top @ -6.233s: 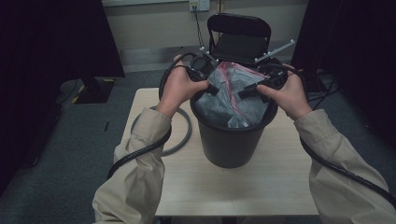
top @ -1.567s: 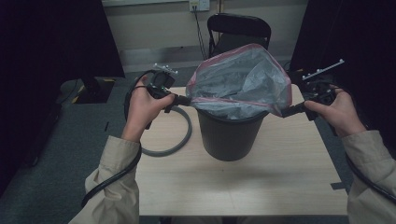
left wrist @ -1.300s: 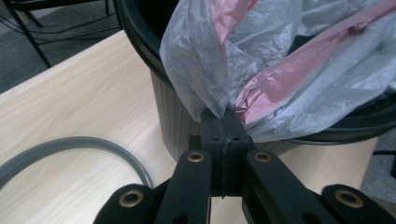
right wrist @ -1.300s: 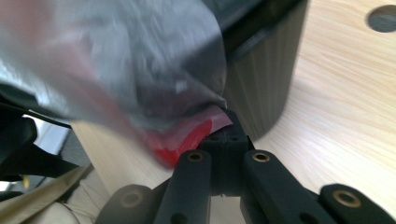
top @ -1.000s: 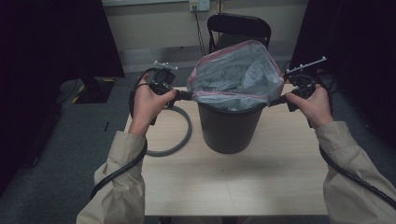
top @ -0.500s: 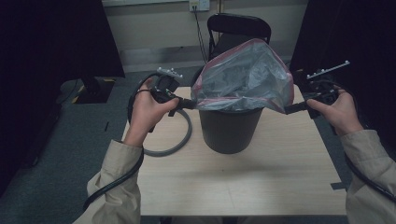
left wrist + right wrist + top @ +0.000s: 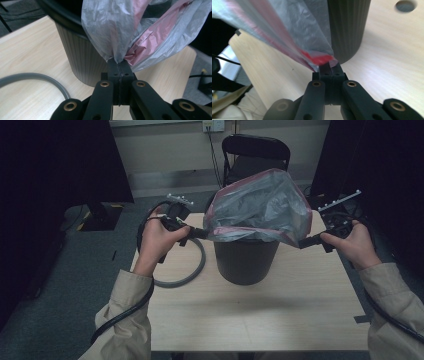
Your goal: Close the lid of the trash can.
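A dark ribbed bin [image 7: 246, 260] stands on the light wooden table [image 7: 260, 315]. A clear grey plastic bag with a red rim [image 7: 260, 207] billows over its mouth, stretched sideways. My left gripper [image 7: 204, 233] is shut on the bag's left edge, level with the bin's rim. In the left gripper view the jaws [image 7: 119, 63] pinch crumpled bag film [image 7: 117, 30] beside the bin [image 7: 80, 57]. My right gripper [image 7: 303, 243] is shut on the bag's right edge. The right gripper view shows its jaws [image 7: 327, 67] clamped on the red rim [image 7: 317, 58], the bin [image 7: 348, 27] just behind.
A grey hose loop [image 7: 187, 270] lies on the table left of the bin. A black folding chair [image 7: 255, 155] stands behind the table. Cables trail from both grippers along the sleeves. Dark curtains flank the scene, and carpet lies around the table.
Both grippers keep their hold on the bag. Over the last second the right hand swung out to the right, stretching the bag wider over the bin. The left hand barely shifted.
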Motion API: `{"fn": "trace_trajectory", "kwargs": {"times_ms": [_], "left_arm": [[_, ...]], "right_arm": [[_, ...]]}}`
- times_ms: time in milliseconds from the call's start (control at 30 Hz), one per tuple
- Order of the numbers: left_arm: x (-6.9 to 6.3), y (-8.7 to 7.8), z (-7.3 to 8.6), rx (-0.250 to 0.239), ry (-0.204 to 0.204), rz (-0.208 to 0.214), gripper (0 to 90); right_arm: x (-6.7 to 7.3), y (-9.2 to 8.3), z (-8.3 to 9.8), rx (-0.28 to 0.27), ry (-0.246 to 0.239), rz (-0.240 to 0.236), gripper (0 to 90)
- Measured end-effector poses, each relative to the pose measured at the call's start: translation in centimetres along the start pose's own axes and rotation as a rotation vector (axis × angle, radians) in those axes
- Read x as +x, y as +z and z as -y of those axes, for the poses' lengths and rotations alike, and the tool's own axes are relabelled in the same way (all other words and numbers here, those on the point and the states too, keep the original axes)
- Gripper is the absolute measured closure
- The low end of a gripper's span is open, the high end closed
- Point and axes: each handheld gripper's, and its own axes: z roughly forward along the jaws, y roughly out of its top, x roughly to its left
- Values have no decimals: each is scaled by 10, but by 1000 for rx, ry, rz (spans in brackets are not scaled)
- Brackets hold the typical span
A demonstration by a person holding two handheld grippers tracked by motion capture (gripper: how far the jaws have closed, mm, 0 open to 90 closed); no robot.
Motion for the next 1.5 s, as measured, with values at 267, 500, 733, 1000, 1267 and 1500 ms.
{"fn": "trace_trajectory", "kwargs": {"times_ms": [267,500,733,1000,1267,1500], "left_arm": [[14,5,11,62,-42,-16,900],[0,0,3,34,6,20,900],[6,12,11,102,-10,0,900],[13,15,10,66,-38,11,900],[18,21,14,77,-69,42,900],[21,21,11,131,-41,-23,900]], "right_arm": [[12,2,-9,8,-29,-31,900],[-3,10,1,41,26,-30,900],[6,14,-2,26,0,-49,900],[4,1,0,4,-2,-84,900],[-2,23,7,43,18,-88,900],[-3,13,6,37,20,-59,900]]}}
